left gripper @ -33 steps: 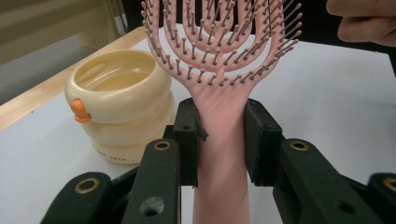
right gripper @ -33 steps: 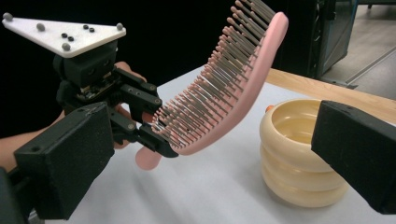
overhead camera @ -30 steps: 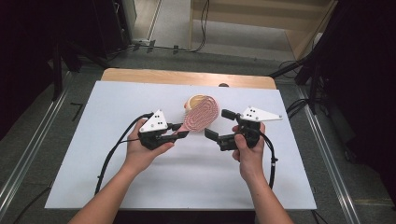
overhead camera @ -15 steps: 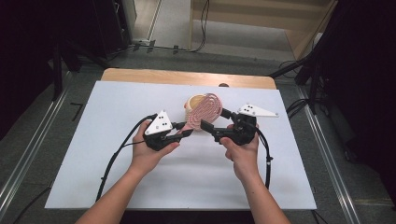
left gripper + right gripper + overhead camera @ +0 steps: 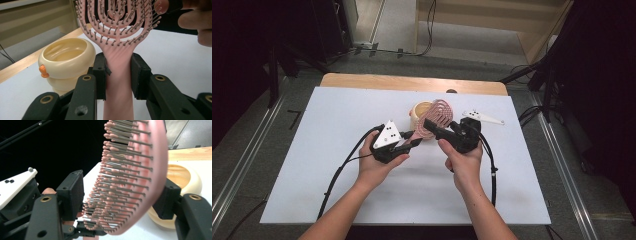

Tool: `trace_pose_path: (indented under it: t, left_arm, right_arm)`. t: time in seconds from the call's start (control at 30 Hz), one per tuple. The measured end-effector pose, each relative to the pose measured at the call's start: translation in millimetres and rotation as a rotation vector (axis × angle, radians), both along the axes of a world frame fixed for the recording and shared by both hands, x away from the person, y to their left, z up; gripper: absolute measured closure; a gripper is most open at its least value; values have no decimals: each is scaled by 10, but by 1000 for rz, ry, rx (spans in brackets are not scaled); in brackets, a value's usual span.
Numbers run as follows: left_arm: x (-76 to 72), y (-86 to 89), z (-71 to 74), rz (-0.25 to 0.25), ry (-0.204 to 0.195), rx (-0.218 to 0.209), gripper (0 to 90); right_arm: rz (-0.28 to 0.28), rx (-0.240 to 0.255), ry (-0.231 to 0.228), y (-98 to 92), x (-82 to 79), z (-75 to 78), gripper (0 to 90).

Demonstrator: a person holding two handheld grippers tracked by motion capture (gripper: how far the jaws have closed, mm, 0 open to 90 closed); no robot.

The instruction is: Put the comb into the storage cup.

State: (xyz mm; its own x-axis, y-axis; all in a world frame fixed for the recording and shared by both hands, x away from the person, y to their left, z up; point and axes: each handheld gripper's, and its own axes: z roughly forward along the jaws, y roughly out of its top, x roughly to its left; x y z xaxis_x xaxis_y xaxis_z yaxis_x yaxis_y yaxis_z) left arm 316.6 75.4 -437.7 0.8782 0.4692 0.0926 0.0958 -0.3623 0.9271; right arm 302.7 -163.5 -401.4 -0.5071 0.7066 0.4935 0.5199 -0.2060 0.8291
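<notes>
Both grippers meet over the middle of the white table [image 5: 312, 150], each carried in one of the person's hands. Nearest the person, the left gripper [image 5: 412, 144] is clenched on the handle of a pink hairbrush [image 5: 435, 120]. In the left gripper view its two black pads [image 5: 100, 75] press against either side of the handle just below the point where it widens into the head, and the brush [image 5: 117, 32] rises upright from between them, bristle side toward that camera. The left hand [image 5: 377, 167] wraps the gripper body from below, and a grey three-cornered plate sits on top of it.

Just across from it, the right gripper [image 5: 434, 126] comes in from the person's right and takes the brush head between its jaws. These jaws have just been closing, with the head between them. In the right gripper view one pad [image 5: 72, 195] stands on the bristle side, near the bristle tips, and the other is at the curved back of the head [image 5: 140, 185]; whether the pads already press on it I cannot tell, so the grip does not look complete. The right hand [image 5: 464, 162] holds this gripper from below, and its cable trails back toward the person.

Beyond the brush, just behind its head, a cream-coloured round bowl [image 5: 421, 111] stands on the table, apart from both grippers. In the left gripper view it [image 5: 66, 60] shows an orange knob on its side. Farther off, a wooden strip [image 5: 362, 81] edges the far side of the table.
</notes>
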Motion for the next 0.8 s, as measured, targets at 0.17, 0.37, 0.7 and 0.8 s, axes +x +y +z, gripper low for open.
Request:
trace_pose_path:
  t: [0.17,0.37,0.7,0.8]
  left_arm:
    - [-30,-25,-15,4,-23,1,706]
    - [-45,-55,-35,3,-33,-1,706]
    - [-58,-43,-27,-6,-20,-24,470]
    - [-44,-24,-18,-6,15,-40,261]
  right_arm:
    - [-5,17,9,-2,17,-6,393]
    - [-2,3,1,7,6,-9,535]
    - [41,46,-19,-16,-10,9,618]
    - [48,47,-32,-19,-22,25,619]
